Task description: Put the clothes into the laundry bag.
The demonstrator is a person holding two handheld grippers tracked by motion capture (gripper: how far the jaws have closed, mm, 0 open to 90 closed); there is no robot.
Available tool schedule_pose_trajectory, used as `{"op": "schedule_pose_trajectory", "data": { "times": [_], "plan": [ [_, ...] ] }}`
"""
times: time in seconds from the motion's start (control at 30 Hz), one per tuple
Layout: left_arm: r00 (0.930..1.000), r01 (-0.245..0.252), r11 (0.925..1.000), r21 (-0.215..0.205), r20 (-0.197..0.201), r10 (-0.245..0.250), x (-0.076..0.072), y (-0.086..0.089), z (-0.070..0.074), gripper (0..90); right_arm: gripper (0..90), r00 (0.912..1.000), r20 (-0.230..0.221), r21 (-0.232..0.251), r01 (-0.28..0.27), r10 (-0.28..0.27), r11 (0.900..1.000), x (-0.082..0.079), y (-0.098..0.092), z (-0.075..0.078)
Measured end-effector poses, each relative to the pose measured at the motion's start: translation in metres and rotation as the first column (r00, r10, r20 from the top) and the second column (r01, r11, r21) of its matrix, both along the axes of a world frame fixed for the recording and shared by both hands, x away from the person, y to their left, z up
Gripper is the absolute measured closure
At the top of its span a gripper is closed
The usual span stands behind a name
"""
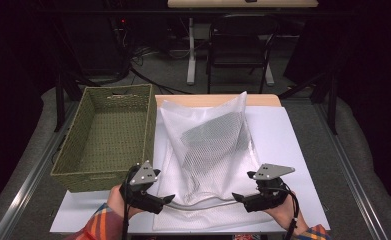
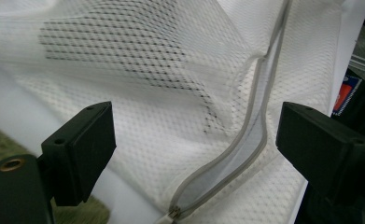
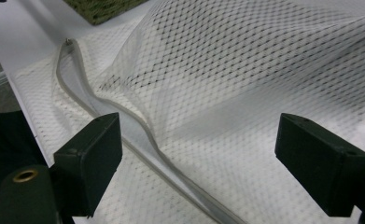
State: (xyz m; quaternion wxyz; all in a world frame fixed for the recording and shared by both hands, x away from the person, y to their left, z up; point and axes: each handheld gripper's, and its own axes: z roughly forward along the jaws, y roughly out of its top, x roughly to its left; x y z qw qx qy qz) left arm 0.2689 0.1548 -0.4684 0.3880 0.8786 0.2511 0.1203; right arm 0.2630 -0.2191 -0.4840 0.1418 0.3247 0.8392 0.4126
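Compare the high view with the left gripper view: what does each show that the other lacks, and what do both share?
High view alone: the whole basket standing left of the mesh bag, both hands, the right gripper at the bag's near edge, and a chair beyond the table. Left gripper view alone: the zip slider at the end of the zip, and the left gripper with jaws open, nothing between the pads. Both: the bag with something dark inside and its grey zip.

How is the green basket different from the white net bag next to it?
The woven basket is olive green and stiff, with upright walls; the mesh bag is white, soft and crumpled. The basket looks empty, while something dark shows through the bag's mesh. The bag has a zipper; the basket stands open-topped. Both rest on the table.
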Motion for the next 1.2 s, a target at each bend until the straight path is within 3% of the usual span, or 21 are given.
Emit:
{"op": "schedule_pose_trajectory", "data": {
  "times": [0.33,0.67,0.87,0.93,1.1,1.2],
  "plan": [
    [0.9926,-0.096,0.9946,-0.041,0.072,0.098,-0.012,0.042,0.007,6.9,10.6,0.9921,0.086,0.020,0.090,-0.091,0.996,-0.011,-0.028,0.012],
    [0.9681,-0.209,0.9736,-0.092,0.122,0.219,-0.023,0.078,0.007,4.3,7.8,0.9746,0.133,0.047,0.175,-0.180,0.983,-0.018,-0.054,0.014],
    [0.9557,-0.258,0.9607,-0.104,0.120,0.269,-0.028,0.096,0.002,3.2,7.3,0.9614,0.147,0.066,0.225,-0.232,0.972,-0.022,-0.069,0.011],
    [0.9479,-0.281,0.9527,-0.116,0.122,0.294,-0.030,0.101,0.000,3.2,7.1,0.9558,0.155,0.073,0.241,-0.250,0.968,-0.023,-0.073,0.010],
    [0.9373,-0.291,0.9455,-0.147,0.155,0.312,-0.032,0.108,0.000,0.1,5.2,0.9475,0.164,0.085,0.264,-0.275,0.961,-0.025,-0.079,0.009],
    [0.9365,-0.282,0.9487,-0.143,0.174,0.305,-0.032,0.108,0.000,0.0,2.5,0.9435,0.171,0.086,0.273,-0.284,0.958,-0.025,-0.079,0.010]
  ]
}}
